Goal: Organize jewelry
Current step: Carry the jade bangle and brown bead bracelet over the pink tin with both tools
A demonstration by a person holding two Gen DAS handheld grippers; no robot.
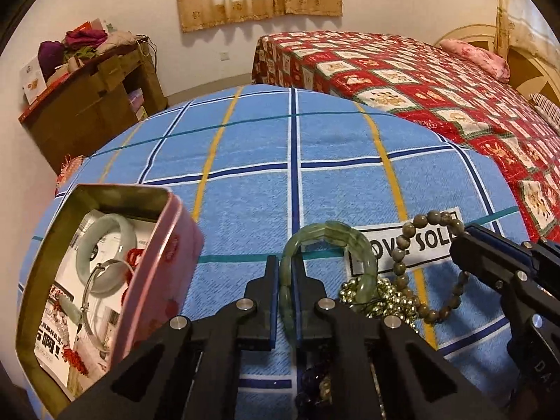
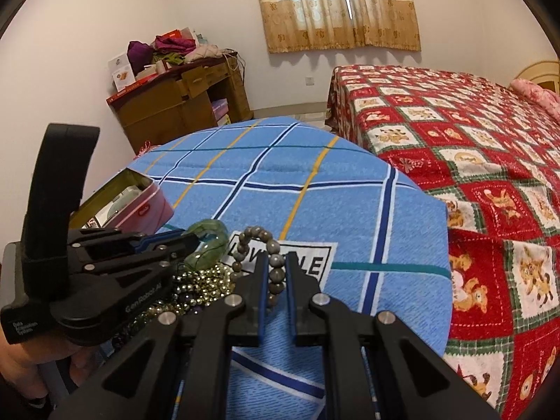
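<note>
My left gripper (image 1: 286,262) is shut on a green jade link bracelet (image 1: 350,241), which stands up between its fingers; it also shows in the right wrist view (image 2: 210,241). My right gripper (image 2: 276,266) is shut on a brown bead bracelet (image 2: 276,273), seen in the left wrist view (image 1: 413,231) too. A pile of gold bead strands (image 1: 392,297) lies between the two grippers. An open pink tin (image 1: 157,273) at the left holds a pale jade bangle (image 1: 105,255), a thin silver bangle (image 1: 87,301) and red cord.
Everything sits on a round table with a blue checked cloth (image 1: 315,175). A bed with a red patchwork quilt (image 2: 472,175) stands to the right. A brown cabinet (image 2: 182,105) piled with clothes stands at the far wall.
</note>
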